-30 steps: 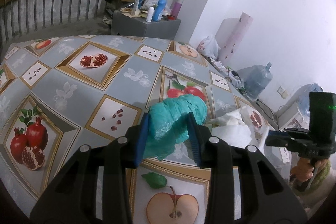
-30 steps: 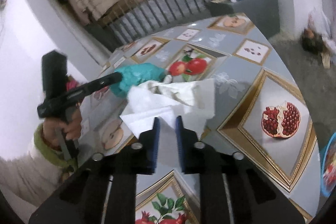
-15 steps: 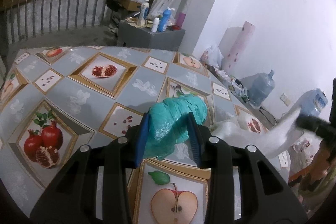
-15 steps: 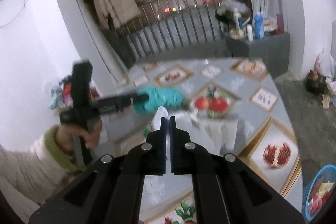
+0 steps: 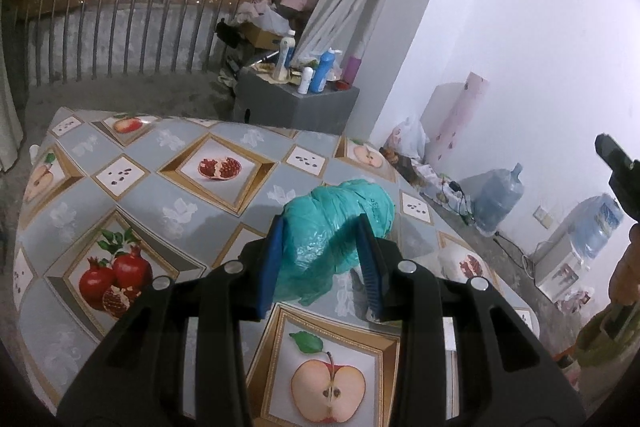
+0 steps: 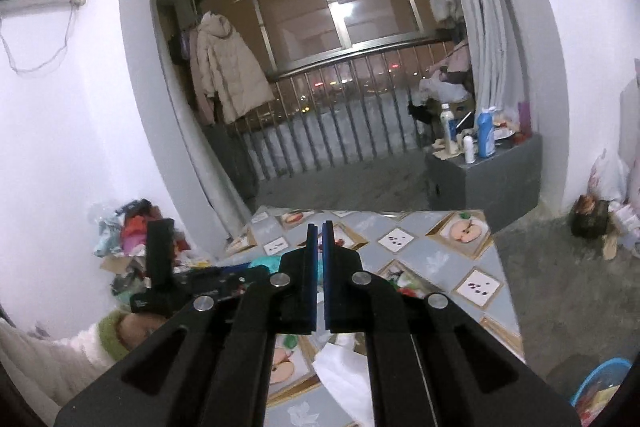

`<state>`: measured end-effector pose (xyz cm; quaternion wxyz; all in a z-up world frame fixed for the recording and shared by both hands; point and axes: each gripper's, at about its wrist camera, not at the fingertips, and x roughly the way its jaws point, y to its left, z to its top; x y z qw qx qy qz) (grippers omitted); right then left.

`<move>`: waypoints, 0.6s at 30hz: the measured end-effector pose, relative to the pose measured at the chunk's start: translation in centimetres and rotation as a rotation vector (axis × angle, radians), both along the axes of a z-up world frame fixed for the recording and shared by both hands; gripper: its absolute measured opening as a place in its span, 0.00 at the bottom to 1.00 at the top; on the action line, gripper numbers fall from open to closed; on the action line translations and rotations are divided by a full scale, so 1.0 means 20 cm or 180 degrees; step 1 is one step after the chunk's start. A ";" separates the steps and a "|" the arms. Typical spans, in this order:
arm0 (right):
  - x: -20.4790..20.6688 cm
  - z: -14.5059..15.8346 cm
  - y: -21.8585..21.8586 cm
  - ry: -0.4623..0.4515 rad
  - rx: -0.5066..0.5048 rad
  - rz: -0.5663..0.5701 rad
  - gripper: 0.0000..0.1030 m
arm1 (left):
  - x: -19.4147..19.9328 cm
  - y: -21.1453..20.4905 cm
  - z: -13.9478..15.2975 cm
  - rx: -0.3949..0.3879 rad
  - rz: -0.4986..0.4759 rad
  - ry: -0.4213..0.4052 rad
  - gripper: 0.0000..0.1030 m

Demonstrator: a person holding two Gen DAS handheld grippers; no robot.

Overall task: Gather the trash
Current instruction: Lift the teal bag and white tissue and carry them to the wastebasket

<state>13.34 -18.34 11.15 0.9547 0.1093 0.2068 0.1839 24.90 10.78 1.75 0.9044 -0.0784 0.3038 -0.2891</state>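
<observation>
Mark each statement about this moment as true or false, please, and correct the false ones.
1. The left gripper has a teal plastic bag pinched between its fingers. True.
2. The right gripper stands wide open. False: its fingers are closed almost together.
3. The tablecloth is printed with pictures of fruit. True.
4. The blue bottle stands on the tablecloth. False: it stands on the grey cabinet beyond the table.
5. A pale coat hangs near the railing. True.
</observation>
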 end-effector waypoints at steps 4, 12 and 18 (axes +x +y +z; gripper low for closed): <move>0.01 -0.13 -0.02 0.0372 -0.0054 0.0007 0.04 | -0.02 0.01 -0.02 0.0027 -0.0012 0.0035 0.32; 0.00 -0.58 0.14 0.1040 -0.1185 -0.0106 0.41 | -0.03 0.01 -0.12 0.0108 -0.0037 0.0208 0.32; 0.08 -0.75 0.25 0.1008 -0.1947 -0.0082 0.52 | 0.00 0.02 -0.17 0.0100 -0.0025 0.0285 0.32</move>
